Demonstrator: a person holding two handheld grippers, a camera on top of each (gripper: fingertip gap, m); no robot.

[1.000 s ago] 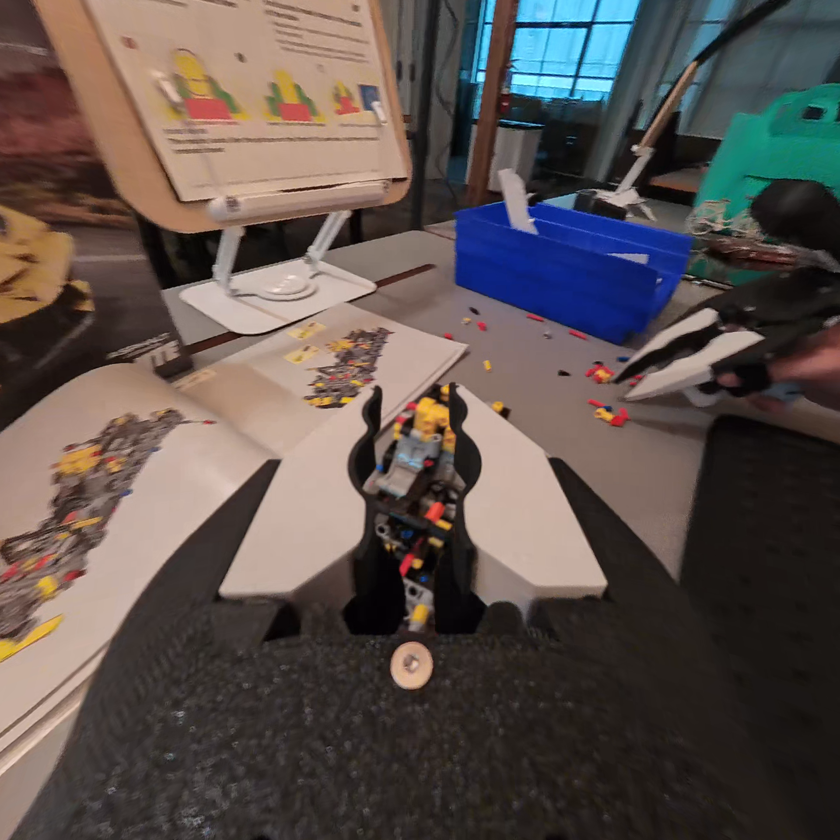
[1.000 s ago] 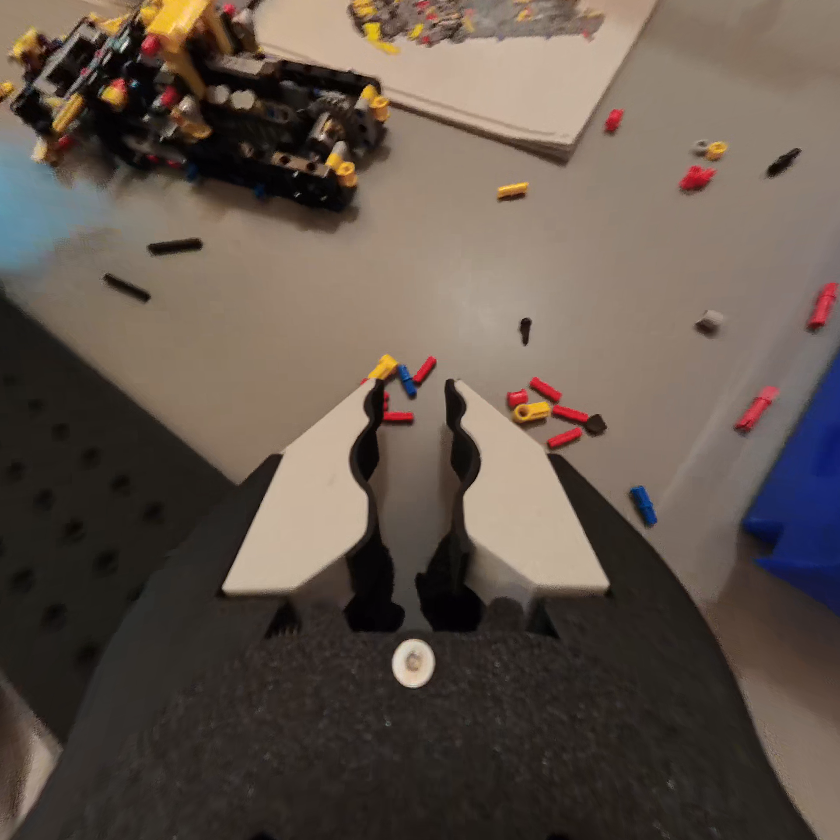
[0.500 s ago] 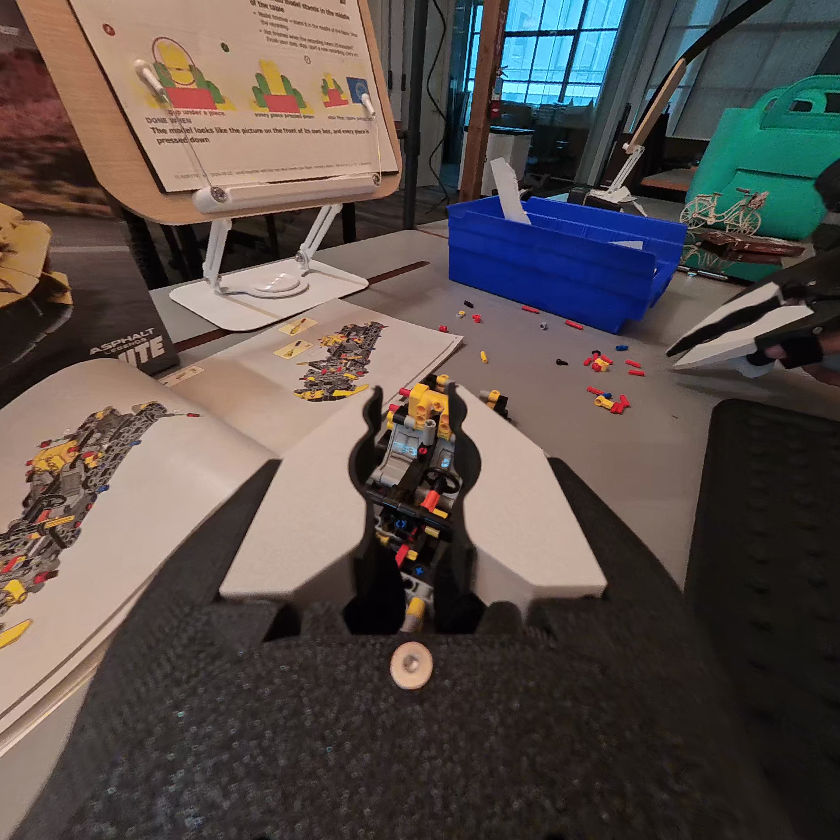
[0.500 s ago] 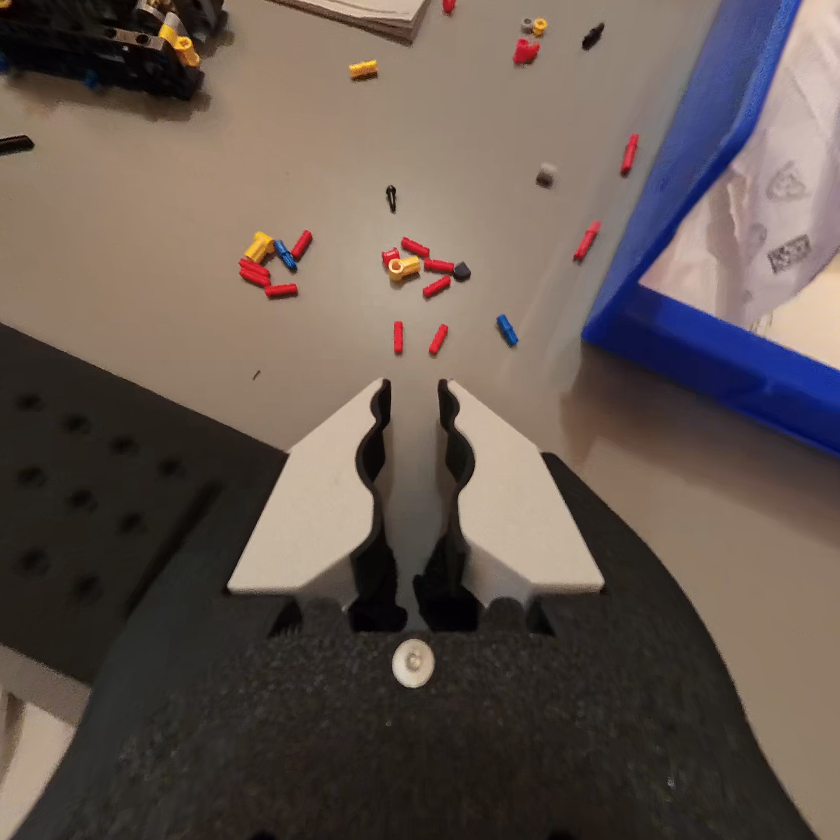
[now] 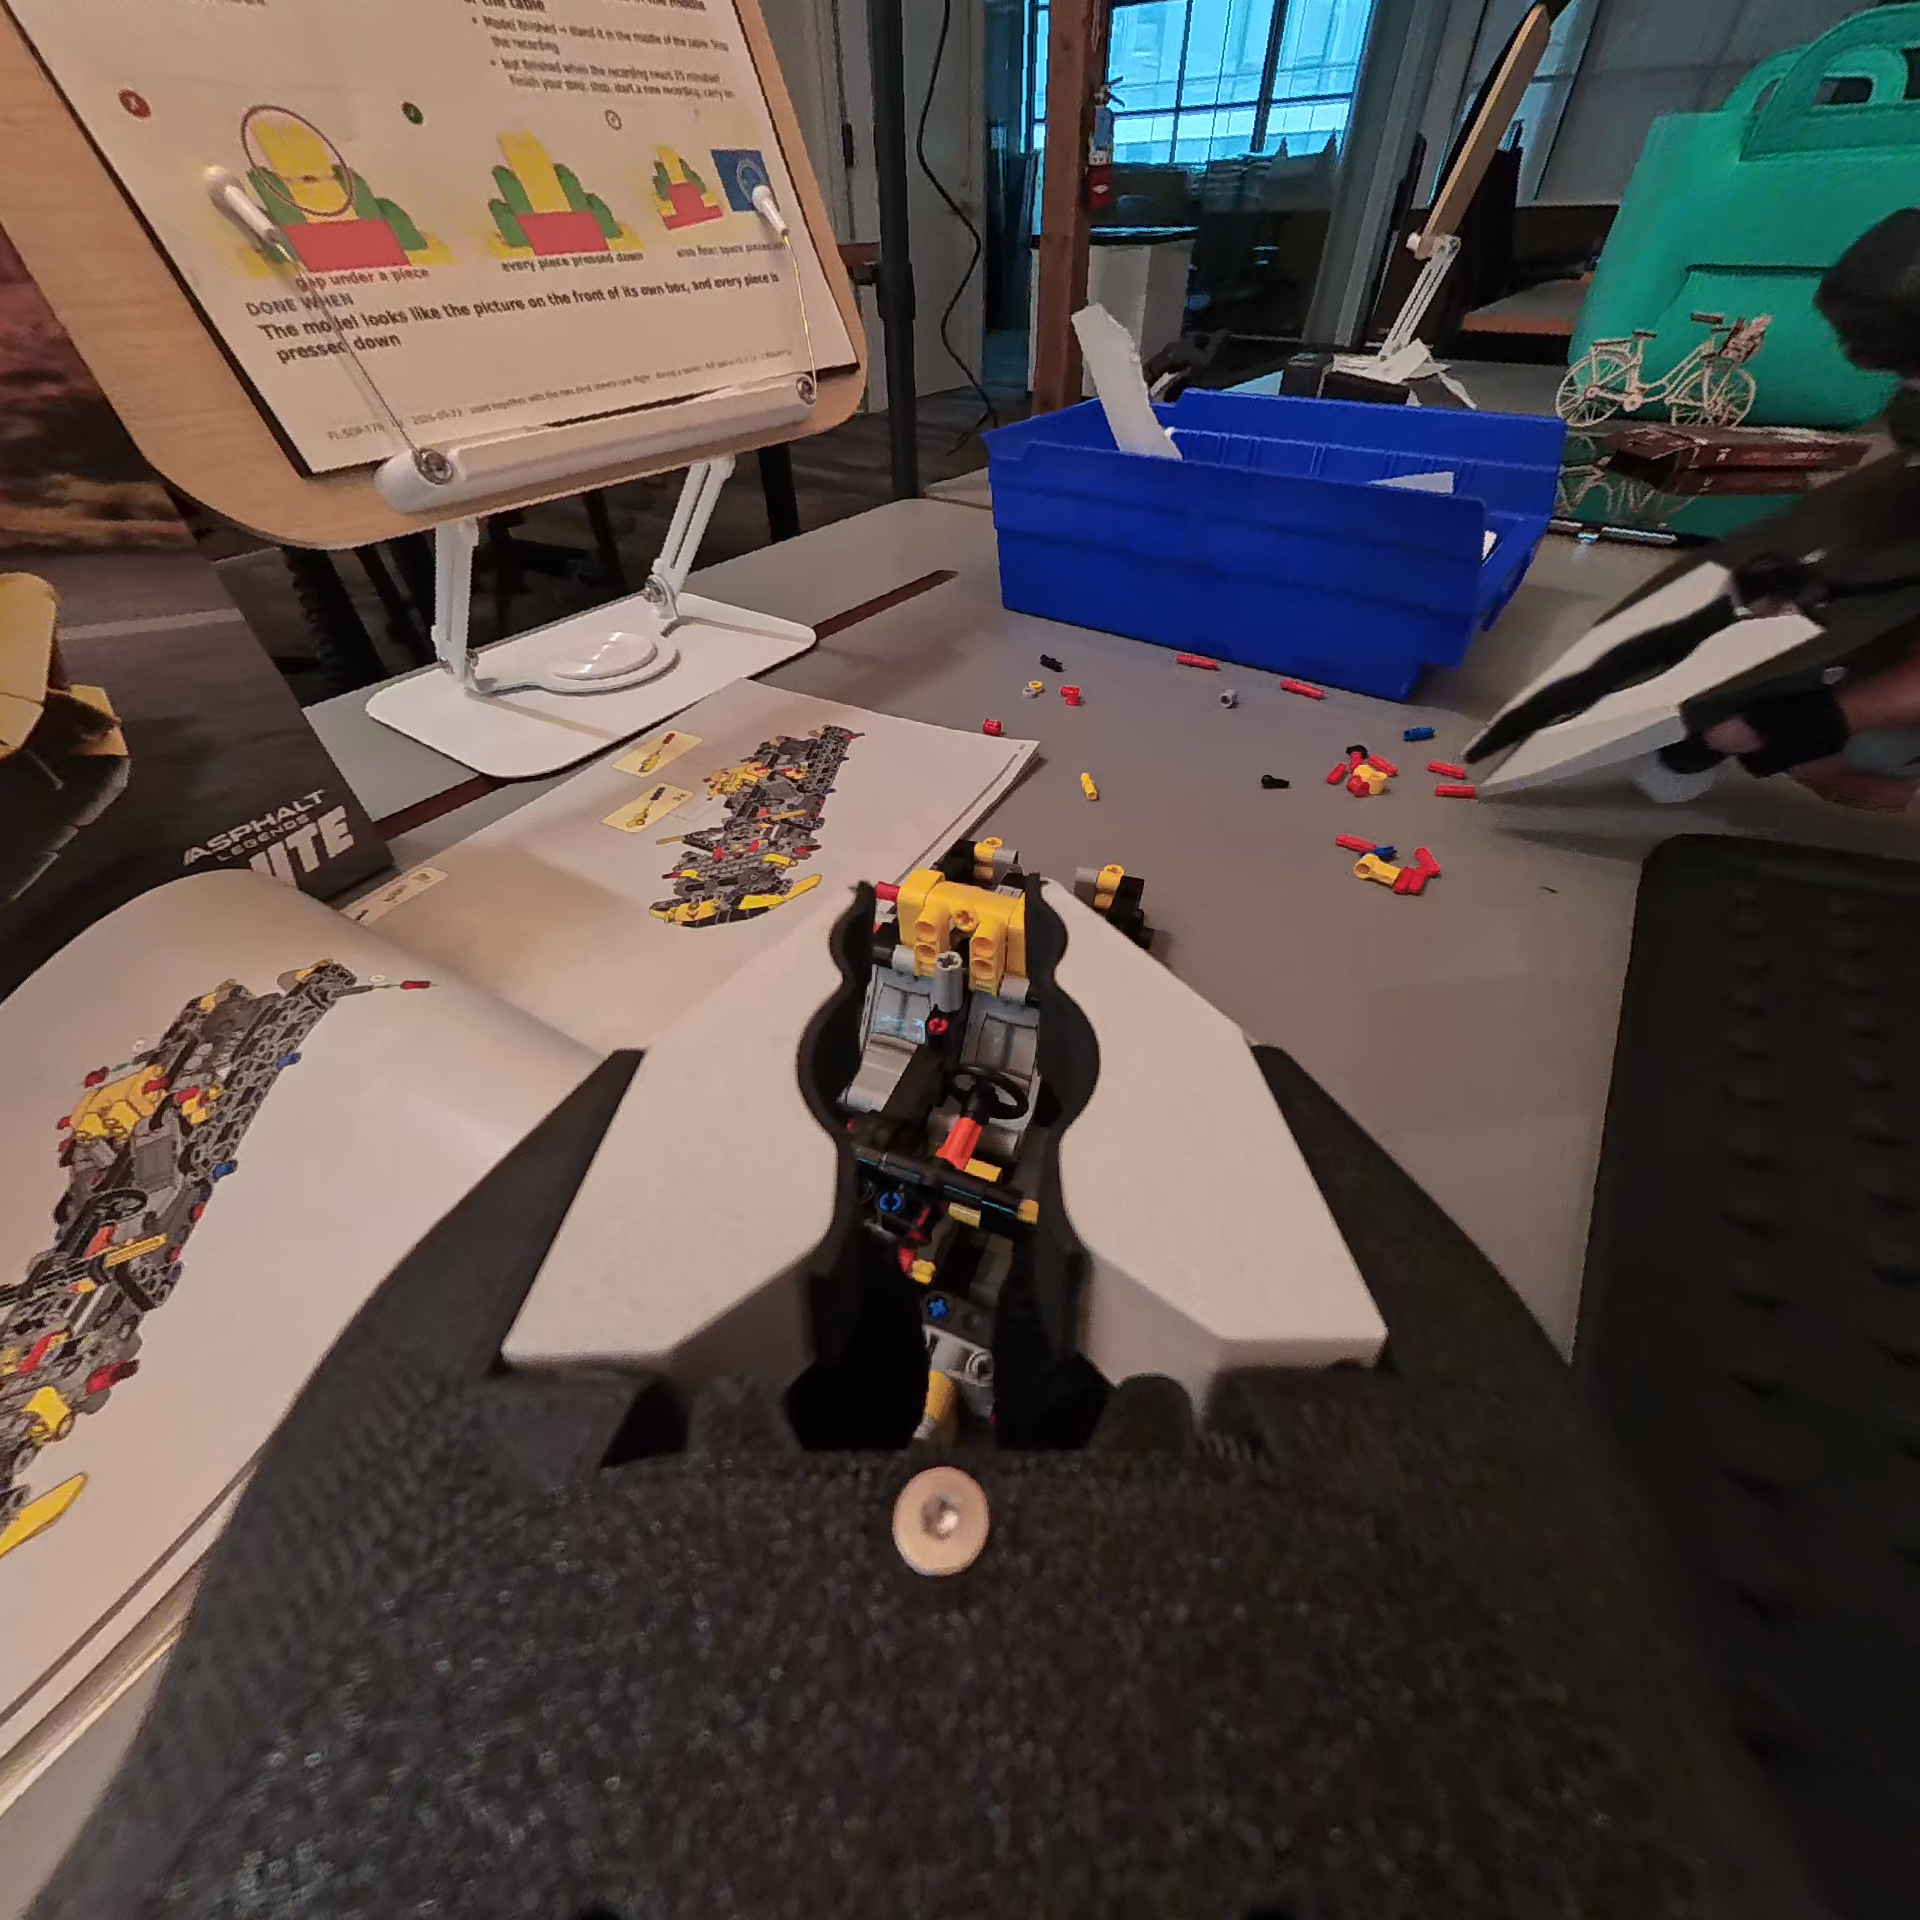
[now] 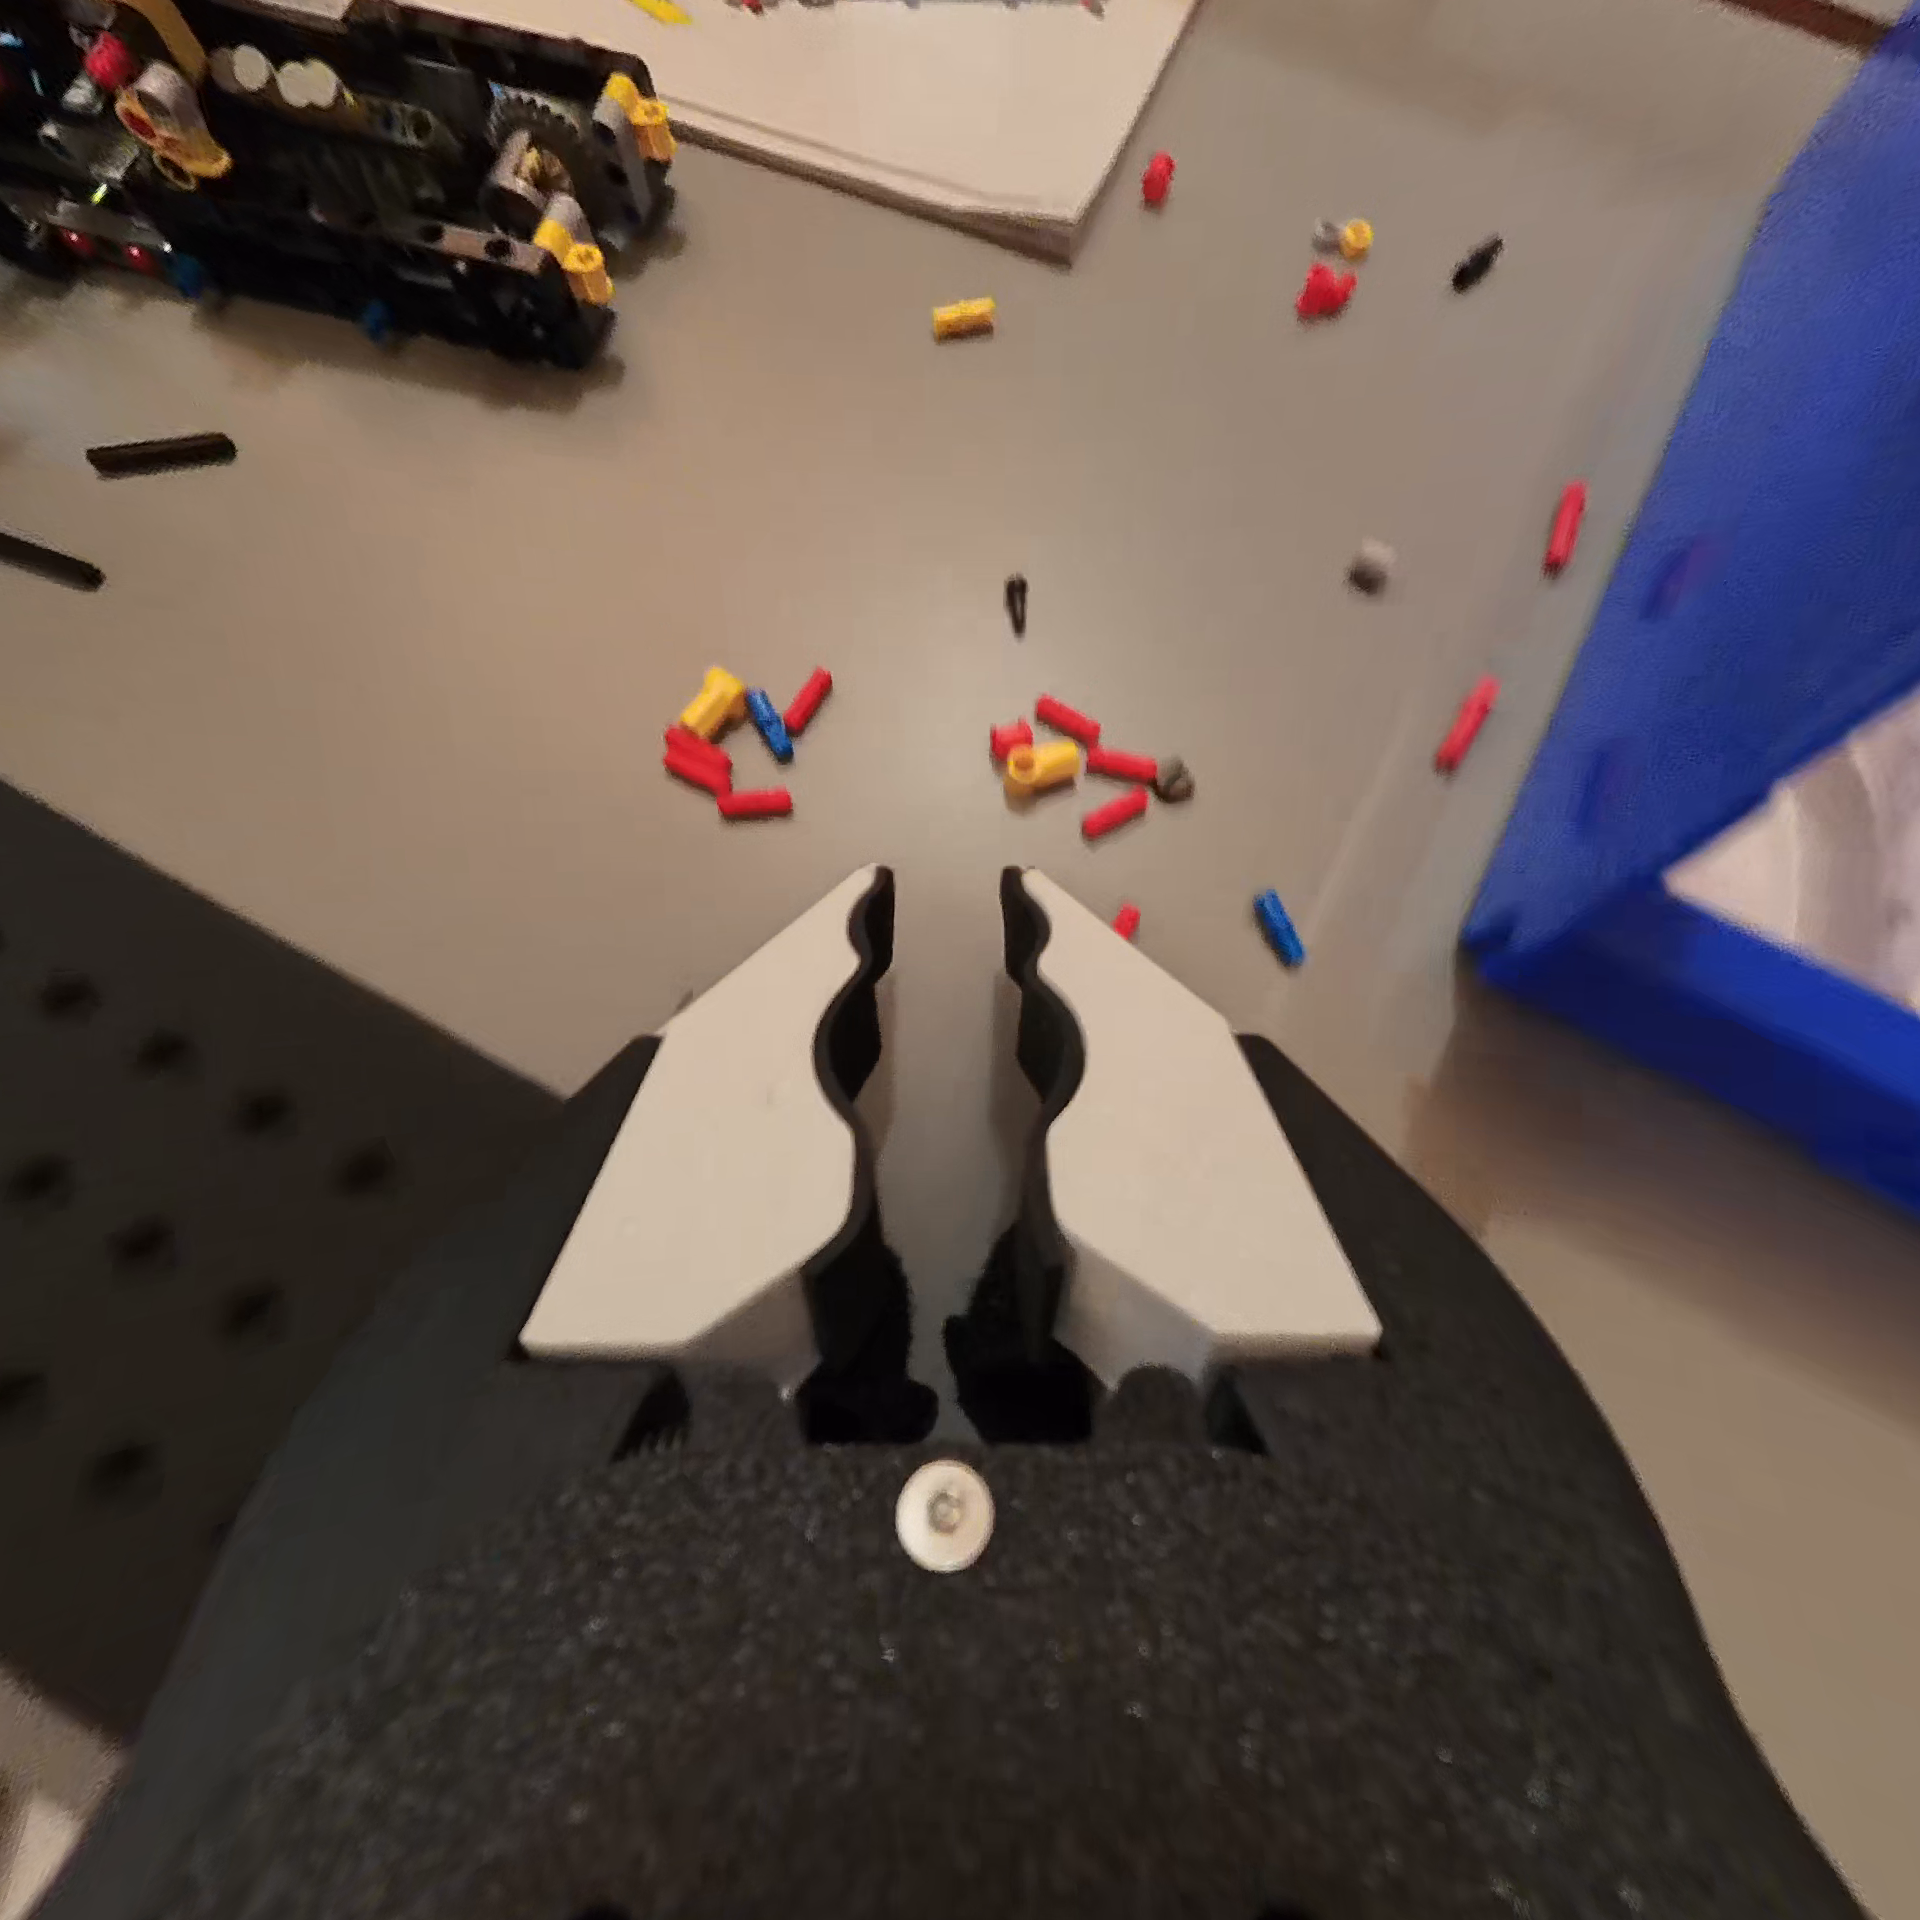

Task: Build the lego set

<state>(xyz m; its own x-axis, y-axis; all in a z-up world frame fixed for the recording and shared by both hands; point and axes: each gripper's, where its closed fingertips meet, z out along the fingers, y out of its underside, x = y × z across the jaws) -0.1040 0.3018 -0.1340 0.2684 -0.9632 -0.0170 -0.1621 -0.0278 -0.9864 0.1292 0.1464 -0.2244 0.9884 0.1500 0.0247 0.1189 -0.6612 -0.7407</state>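
Note:
My left gripper is shut on the black, grey and yellow lego car chassis, which lies lengthwise between the fingers just above the table. The chassis also shows in the right wrist view at the top left. My right gripper is open by a narrow gap and empty. It hovers just short of two clusters of loose red, yellow and blue pins on the grey table. In the left wrist view the right gripper is at the right edge, near those pins.
An open instruction booklet lies at the left, also in the right wrist view. A blue bin stands at the back right. A black perforated mat is near me. A sheet stand is behind. Black axles lie loose. Some 30 centimetres of space lies between my two pairs of fingers.
The right gripper swung right toward the blue bin, then came back left and closer to the pin clusters. The left gripper kept hold of the chassis and barely moved.

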